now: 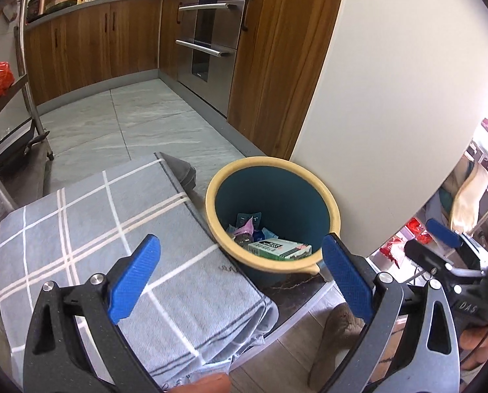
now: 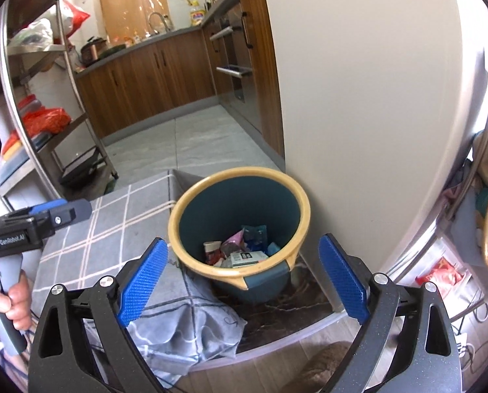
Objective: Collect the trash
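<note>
1. Bin point(image 1: 211, 193), teal with a yellow rim, stands on the floor against a cream wall panel point(image 1: 391, 82), at roughly 12 o'clock of both grippers in each wrist view.

2. Trash lies at the bottom of it: a green-and-white carton point(image 1: 278, 249), a pink wrapper point(image 1: 246, 229), and other small packets too jumbled to name.

3. Left gripper point(image 1: 240, 278) hangs above the bin's near rim with its blue pads spread wide and nothing between them; the right gripper point(image 2: 244, 285) likewise stands wide open and empty, the bin framed between its pads.

4. No loose trash shows on the checked grey cloth point(image 1: 96, 229) at 9 o'clock of the bin, nor on the tiled kitchen floor point(image 1: 145, 121) beyond; by that showing the collecting looks largely done, though anything behind or below the cameras cannot be judged.

5. What may be left, as a judgement only: a check of unseen areas, or carrying the bin away.

6. Writing: "GenRobot.AI" is readable on the left gripper's body at 9 o'clock in the right wrist view; "DAS" shows on the right gripper's body at 4 o'clock in the left wrist view. The carton's print is too small to read.

7. A hand point(image 2: 11, 298) grips the left handle.
</note>
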The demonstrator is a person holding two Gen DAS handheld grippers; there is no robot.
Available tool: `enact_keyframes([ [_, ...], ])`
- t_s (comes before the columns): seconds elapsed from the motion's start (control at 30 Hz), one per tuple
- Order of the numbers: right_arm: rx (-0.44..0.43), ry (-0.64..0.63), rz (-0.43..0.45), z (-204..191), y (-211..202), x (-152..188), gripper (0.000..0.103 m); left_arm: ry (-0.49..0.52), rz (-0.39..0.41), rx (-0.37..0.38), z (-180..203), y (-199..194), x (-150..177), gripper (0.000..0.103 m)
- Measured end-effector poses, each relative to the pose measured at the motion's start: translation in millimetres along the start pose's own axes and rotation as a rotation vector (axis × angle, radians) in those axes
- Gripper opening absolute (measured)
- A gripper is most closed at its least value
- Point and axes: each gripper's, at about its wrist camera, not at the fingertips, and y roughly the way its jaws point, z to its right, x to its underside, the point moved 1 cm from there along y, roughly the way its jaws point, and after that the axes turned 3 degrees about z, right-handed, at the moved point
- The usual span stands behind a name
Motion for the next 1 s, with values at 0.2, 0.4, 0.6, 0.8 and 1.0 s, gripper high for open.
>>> enact_keyframes([
  [0.2, 0.000, -0.015, 0.046, -1, -19, 3, 0.094, 0.018, 0.016, 0.004, 9, -17, 16, 0.097],
  [0.4, 0.002, -0.020, 0.074, -3, -26, 1, 0.094, 0.066, 0.047, 0.008, 23, -23, 21, 0.097],
  [0.6, 0.005, -0.011, 0.071, -2, -25, 1, 0.095, 0.074, 0.059, 0.005, 26, -23, 19, 0.097],
  [0.8, 0.008, -0.012, 0.066, -2, -24, 2, 0.095, 0.082, 0.055, 0.004, 29, -22, 20, 0.097],
  [1.0, 0.009, -0.010, 0.066, -3, -24, 2, 0.095, 0.078, 0.058, 0.001, 29, -23, 19, 0.097],
])
